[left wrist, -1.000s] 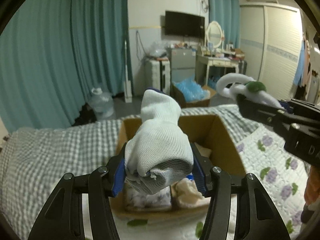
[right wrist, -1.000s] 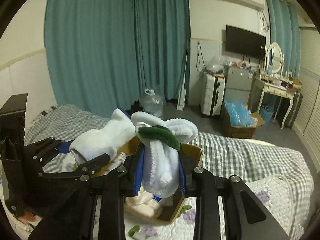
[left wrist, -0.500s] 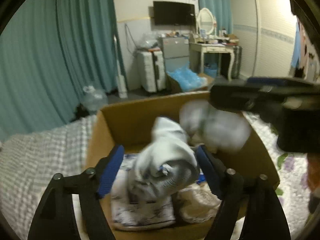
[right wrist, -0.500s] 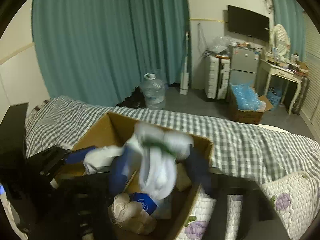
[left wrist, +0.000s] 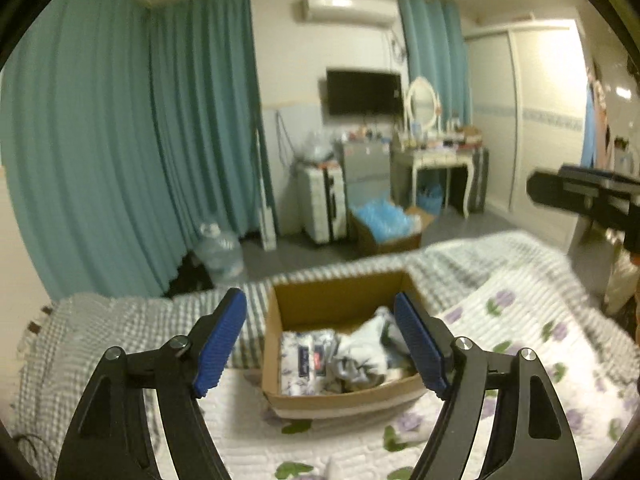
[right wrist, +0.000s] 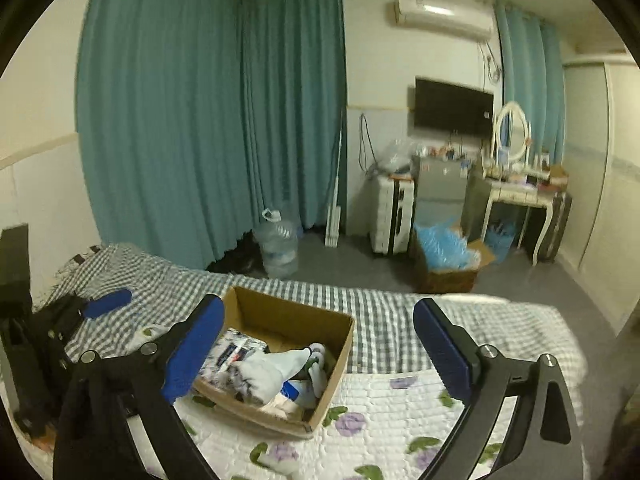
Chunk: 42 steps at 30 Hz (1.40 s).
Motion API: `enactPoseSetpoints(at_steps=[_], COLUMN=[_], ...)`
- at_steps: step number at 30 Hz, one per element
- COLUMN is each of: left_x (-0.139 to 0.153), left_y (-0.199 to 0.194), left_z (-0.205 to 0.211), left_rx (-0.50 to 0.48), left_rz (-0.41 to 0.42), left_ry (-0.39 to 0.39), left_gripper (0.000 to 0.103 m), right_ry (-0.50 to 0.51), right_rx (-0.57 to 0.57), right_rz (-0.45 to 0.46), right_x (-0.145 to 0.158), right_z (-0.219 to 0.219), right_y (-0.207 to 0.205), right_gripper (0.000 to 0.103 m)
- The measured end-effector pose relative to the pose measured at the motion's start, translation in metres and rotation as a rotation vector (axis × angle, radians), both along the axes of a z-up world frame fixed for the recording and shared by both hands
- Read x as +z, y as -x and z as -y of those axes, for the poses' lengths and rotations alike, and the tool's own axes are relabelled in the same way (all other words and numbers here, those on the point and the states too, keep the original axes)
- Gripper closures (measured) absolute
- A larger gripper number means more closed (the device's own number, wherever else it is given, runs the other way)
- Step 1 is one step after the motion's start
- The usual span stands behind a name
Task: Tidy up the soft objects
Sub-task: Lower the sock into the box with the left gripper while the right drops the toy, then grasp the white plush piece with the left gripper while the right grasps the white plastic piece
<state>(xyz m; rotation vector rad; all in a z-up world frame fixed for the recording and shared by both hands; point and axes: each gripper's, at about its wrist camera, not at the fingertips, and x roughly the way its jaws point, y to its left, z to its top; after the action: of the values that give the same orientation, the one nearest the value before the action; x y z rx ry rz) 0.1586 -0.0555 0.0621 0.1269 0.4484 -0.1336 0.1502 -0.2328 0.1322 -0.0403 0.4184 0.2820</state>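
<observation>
While both of my claws are hanging above the bed, I am listing what is lying under them.

Left gripper [left wrist: 320,344]: I am holding it with its jaws spread wide and nothing between the blue pads.

Right gripper [right wrist: 316,354]: I am holding it likewise wide apart and empty, framing the box from the other side.

Cardboard box [left wrist: 336,300]: sitting open-topped on the floral quilt [left wrist: 520,344] at 12 o'clock from the left gripper and 11 o'clock from the right; I judge it is standing within easy reach as the collecting place.

Rolled white sock [right wrist: 276,372]: lying inside the box, toward its middle.

White sock with green band [right wrist: 318,360]: lying beside it at 3 o'clock, touching.

Patterned folded cloth [left wrist: 304,356]: occupying the box's 9 o'clock side.

Checked blanket [right wrist: 168,280]: spreading beyond the box at 12 o'clock.

Status, as I am judging it: the soft items are sitting packed.
</observation>
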Motion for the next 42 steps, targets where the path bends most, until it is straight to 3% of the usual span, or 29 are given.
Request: enactPoseSetpoints(at_steps=[4, 7, 12, 16, 19, 25, 29, 34, 37, 41, 42], left_x=[0.039, 0.052, 0.045, 0.021, -0.005, -0.065, -0.123, -0.187, -0.206, -0.221, -0.224], left_y=[0.055, 0.086, 0.114, 0.118, 0.097, 0.073, 0.052, 0.039, 0.04, 0.04, 0.038], left_z=[-0.009, -0.015, -0.024, -0.025, -0.032, -0.039, -0.039, -0.04, -0.032, -0.018, -0.015], left_rx=[-0.013, -0.017, 0.013, 0.086, 0.117, 0.161, 0.18, 0.179, 0.172, 0.157, 0.149], left_rz=[0.1, 0.148, 0.164, 0.167, 0.101, 0.003, -0.113, -0.277, -0.316, -0.343, -0.355], left_ry=[0.042, 0.053, 0.053, 0.019, 0.042, 0.089, 0.096, 0.131, 0.09, 0.035, 0.022], left_gripper=[0.01, 0.01, 0.01, 0.01, 0.01, 0.01, 0.01, 0.01, 0.01, 0.011, 0.011], right_ry=[0.038, 0.077, 0.105, 0.114, 0.104, 0.09, 0.105, 0.056, 0.072, 0.059, 0.055], right_rx=[0.0, -0.022, 0.012, 0.023, 0.025, 0.047, 0.036, 0.035, 0.036, 0.029, 0.023], right_rz=[0.058, 0.097, 0.074, 0.078, 0.053, -0.092, -0.193, -0.338, -0.412, -0.47, -0.483], right_x=[0.028, 0.038, 0.028, 0.002, -0.025, -0.102, -0.163, -0.236, -0.263, -0.279, -0.283], right_z=[-0.002, -0.005, -0.014, -0.026, -0.034, -0.045, -0.047, -0.043, -0.043, -0.04, -0.039], right_y=[0.05, 0.082, 0.115, 0.123, 0.114, 0.064, 0.029, 0.003, -0.008, -0.019, -0.02], right_gripper=[0.003, 0.002, 0.002, 0.002, 0.002, 0.002, 0.002, 0.003, 0.01, 0.011, 0.015])
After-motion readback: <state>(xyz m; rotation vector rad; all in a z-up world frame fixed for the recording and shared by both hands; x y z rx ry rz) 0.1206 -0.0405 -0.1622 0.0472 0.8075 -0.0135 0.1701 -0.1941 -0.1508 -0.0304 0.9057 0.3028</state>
